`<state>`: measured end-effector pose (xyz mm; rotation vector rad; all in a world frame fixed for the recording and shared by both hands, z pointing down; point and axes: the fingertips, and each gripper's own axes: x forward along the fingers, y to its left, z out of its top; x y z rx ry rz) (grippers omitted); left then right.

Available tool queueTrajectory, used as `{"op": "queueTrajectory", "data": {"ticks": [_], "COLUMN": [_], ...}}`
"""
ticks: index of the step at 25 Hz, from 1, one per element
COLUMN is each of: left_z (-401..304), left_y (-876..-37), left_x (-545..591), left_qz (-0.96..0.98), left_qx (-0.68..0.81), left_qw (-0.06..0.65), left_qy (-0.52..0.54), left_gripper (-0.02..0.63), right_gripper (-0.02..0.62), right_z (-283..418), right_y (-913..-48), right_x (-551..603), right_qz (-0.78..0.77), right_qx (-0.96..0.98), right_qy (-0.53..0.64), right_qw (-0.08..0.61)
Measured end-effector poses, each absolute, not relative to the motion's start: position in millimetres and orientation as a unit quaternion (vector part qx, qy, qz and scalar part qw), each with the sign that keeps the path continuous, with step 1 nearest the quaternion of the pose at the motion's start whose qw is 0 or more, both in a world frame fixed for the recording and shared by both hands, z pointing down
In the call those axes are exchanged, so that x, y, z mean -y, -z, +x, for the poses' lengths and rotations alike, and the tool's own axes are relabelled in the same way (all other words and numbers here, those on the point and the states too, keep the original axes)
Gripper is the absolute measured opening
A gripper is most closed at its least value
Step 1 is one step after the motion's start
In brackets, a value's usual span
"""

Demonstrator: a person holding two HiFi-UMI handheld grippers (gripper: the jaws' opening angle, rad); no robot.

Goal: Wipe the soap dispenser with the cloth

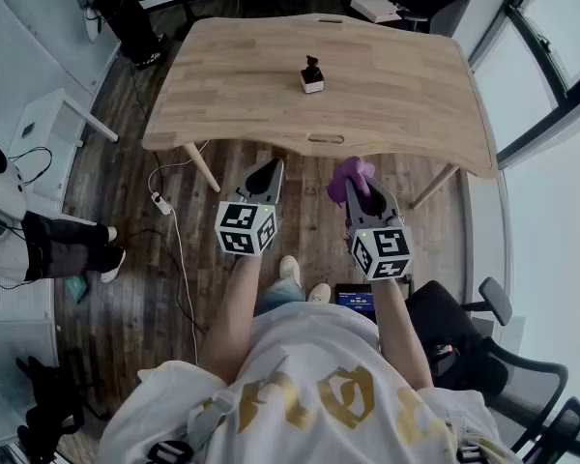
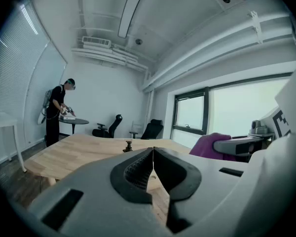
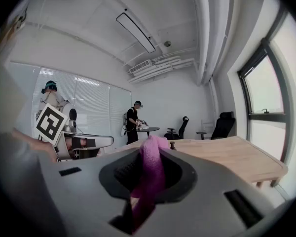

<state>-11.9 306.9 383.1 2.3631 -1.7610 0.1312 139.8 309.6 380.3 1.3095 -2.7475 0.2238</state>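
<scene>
The soap dispenser (image 1: pixel 311 74), small with a dark pump on a white base, stands upright near the middle of the wooden table (image 1: pixel 232 85); it also shows far off as the dispenser (image 2: pixel 129 146) and the dispenser (image 3: pixel 172 145). My right gripper (image 1: pixel 362 184) is shut on a purple cloth (image 1: pixel 349 176), which bunches up between its jaws as the cloth (image 3: pixel 151 174). My left gripper (image 1: pixel 268 172) is shut with nothing in it, jaws pressed together. Both grippers hover in front of the table's near edge, well short of the dispenser.
A person stands at a small round table (image 2: pixel 73 121) at the far end of the room. Office chairs (image 2: pixel 151 129) stand beyond the table, another chair (image 1: pixel 493 346) at my right. Cables and a power strip (image 1: pixel 160 202) lie on the wood floor at left. A white table (image 1: pixel 53 133) stands at left.
</scene>
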Motion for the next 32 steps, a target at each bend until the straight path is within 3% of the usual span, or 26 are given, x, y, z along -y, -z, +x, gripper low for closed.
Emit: {"op": "queueTrajectory", "data": {"ticks": [20, 32], "left_z": [-14.4, -11.0], "left_y": [-380.9, -385.6], "left_x": [-332.2, -278.3], "left_qz": [0.785, 0.787], "left_qx": [0.61, 0.608], "left_qw": [0.096, 0.09], "left_qy": [-0.052, -0.046], "left_gripper": [0.009, 0.009], "right_gripper": [0.052, 0.052], "right_z": [148.8, 153.3], "right_y": [-378.4, -384.4], "right_x": [-320.4, -270.6], "right_qz": [0.43, 0.432], "right_qx": [0.898, 0.898], "right_qy": [-0.086, -0.08], "right_qw": [0.028, 0.03]}}
